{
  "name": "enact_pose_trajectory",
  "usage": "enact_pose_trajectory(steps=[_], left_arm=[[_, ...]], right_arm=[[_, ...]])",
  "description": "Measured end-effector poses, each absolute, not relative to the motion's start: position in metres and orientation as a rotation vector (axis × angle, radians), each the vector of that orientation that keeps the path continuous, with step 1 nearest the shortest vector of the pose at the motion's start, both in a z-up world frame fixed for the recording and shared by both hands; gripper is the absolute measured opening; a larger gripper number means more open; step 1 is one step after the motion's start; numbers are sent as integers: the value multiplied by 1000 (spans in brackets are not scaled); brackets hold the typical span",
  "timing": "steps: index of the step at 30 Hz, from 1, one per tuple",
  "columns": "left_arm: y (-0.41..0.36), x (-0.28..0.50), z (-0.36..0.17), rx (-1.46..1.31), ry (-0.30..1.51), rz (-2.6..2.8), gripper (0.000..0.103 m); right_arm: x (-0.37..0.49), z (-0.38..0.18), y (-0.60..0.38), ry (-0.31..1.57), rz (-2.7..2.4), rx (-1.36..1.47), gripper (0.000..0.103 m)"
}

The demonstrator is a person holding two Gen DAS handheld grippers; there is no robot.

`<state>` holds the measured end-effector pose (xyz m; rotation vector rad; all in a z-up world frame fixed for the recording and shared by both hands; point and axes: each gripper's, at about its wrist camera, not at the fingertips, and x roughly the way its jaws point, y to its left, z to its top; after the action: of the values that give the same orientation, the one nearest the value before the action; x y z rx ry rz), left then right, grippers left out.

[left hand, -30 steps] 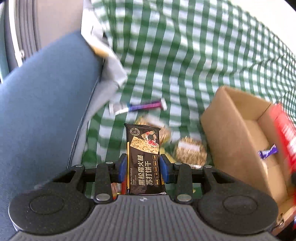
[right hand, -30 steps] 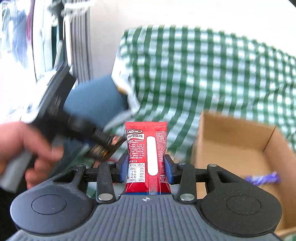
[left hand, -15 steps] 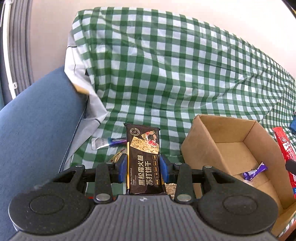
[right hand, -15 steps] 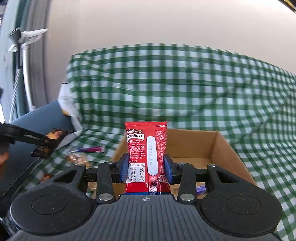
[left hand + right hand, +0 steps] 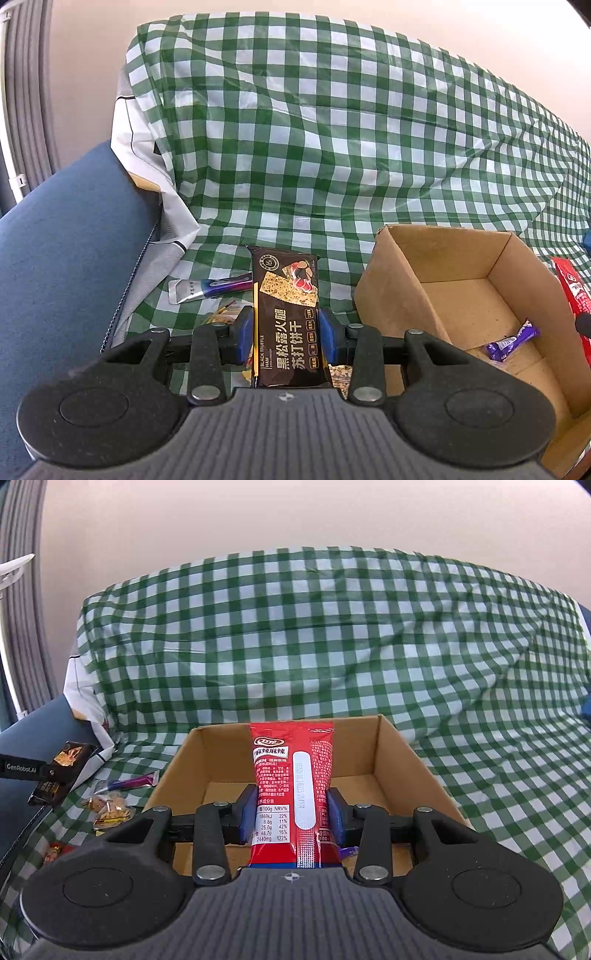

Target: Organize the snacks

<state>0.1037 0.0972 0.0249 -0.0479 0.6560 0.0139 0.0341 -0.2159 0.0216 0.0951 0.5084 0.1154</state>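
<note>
My left gripper [image 5: 286, 334] is shut on a black cracker packet [image 5: 286, 314], held upright left of an open cardboard box [image 5: 406, 280]. A purple wrapped snack [image 5: 511, 341] lies on the box floor. My right gripper [image 5: 291, 816] is shut on a red snack packet [image 5: 291, 794], held upright over the box [image 5: 402, 753] near its front edge. In the right wrist view the black packet [image 5: 55, 775] shows at the far left. The red packet [image 5: 570, 288] shows at the right edge of the left wrist view.
A green-and-white checked cloth [image 5: 332, 147] covers the surface and rises behind the box. A purple-and-silver sachet [image 5: 207, 290] and several small wrapped snacks [image 5: 109, 808] lie left of the box. A blue cushion [image 5: 66, 258] borders the left side.
The right gripper swung right with the red packet until the box lay straight ahead below it. The left gripper drew back and tilted up with the black packet, and the box came fully into view.
</note>
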Motion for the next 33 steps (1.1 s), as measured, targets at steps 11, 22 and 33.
enact_pose_trajectory(steps=[11, 22, 33], left_arm=[[94, 100, 33, -50, 602, -7, 41], [59, 78, 50, 22, 435, -114, 41], [25, 70, 47, 83, 389, -198, 41]], right_arm=[[36, 22, -217, 506, 83, 106, 41], [36, 21, -221, 501, 23, 95, 41], [36, 20, -227, 498, -47, 93, 41]])
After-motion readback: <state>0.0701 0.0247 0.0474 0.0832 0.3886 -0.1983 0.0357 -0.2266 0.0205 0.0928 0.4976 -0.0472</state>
